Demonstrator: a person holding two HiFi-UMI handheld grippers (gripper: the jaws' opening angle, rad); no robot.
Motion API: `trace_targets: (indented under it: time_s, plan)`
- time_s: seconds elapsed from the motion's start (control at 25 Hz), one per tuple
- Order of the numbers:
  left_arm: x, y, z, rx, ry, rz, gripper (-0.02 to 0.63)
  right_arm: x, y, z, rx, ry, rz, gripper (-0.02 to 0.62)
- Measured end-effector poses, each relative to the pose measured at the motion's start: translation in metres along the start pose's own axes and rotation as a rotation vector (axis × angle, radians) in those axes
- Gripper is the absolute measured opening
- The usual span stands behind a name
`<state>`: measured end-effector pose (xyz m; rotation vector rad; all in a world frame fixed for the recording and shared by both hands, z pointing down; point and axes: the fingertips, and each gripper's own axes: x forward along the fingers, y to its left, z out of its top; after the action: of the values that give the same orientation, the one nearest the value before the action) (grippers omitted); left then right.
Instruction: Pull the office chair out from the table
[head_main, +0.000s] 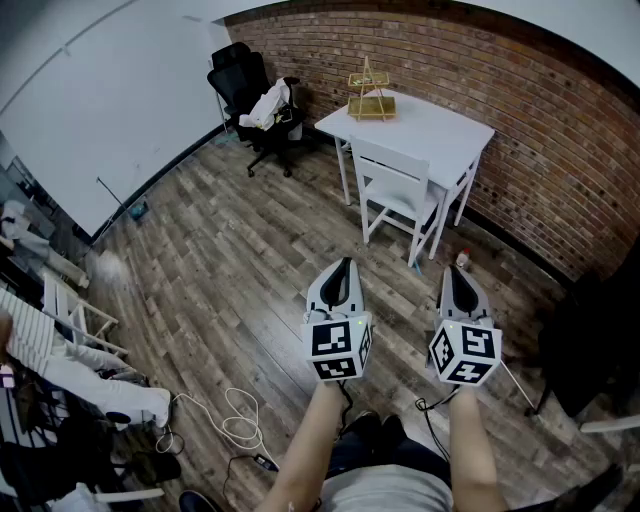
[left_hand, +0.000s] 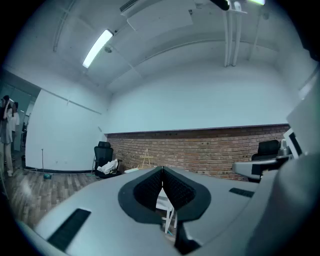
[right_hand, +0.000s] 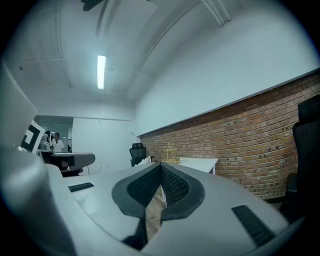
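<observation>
A white chair (head_main: 395, 190) is tucked against the white table (head_main: 440, 125) by the brick wall. A black office chair (head_main: 245, 85) with white cloth on its seat stands apart in the far corner, and it also shows in the left gripper view (left_hand: 104, 159) and in the right gripper view (right_hand: 137, 151). My left gripper (head_main: 343, 262) and right gripper (head_main: 452, 270) are held side by side over the wooden floor, well short of the white chair. Both point level toward the table. The left gripper (left_hand: 162, 170) and the right gripper (right_hand: 161, 166) are shut with nothing between the pads.
A gold wire rack (head_main: 371, 95) stands on the table. A small bottle (head_main: 462, 259) sits on the floor by a table leg. Cables (head_main: 235, 420) lie at the lower left near a person in white (head_main: 60, 360). Another black chair (head_main: 590, 330) stands at the right.
</observation>
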<state>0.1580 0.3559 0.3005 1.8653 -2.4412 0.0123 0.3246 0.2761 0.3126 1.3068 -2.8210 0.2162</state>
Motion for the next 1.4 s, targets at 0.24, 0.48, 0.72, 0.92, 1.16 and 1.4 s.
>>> trace_targets:
  time_s: [0.24, 0.48, 0.72, 0.92, 1.16, 1.4]
  plan:
    - [0.002, 0.001, 0.002, 0.006, -0.001, 0.001, 0.014, 0.002, 0.002, 0.001, -0.006, 0.001, 0.004, 0.013]
    - [0.003, -0.005, -0.001, 0.011, 0.003, -0.002, 0.014, 0.002, -0.002, -0.002, -0.007, 0.003, 0.005, 0.014]
    - [0.003, -0.008, 0.0, 0.029, 0.009, -0.004, 0.014, 0.001, -0.002, -0.002, -0.014, -0.001, 0.014, 0.014]
    - [0.007, -0.014, -0.008, 0.022, 0.032, -0.001, 0.014, 0.002, -0.009, -0.003, -0.02, 0.005, 0.028, 0.014]
    - [0.017, -0.031, -0.013, -0.008, 0.037, 0.013, 0.014, 0.003, -0.027, -0.006, -0.019, 0.028, 0.059, 0.014]
    - [0.021, -0.047, -0.024, -0.015, 0.06, 0.023, 0.014, 0.009, -0.046, -0.019, -0.003, 0.054, 0.081, 0.014]
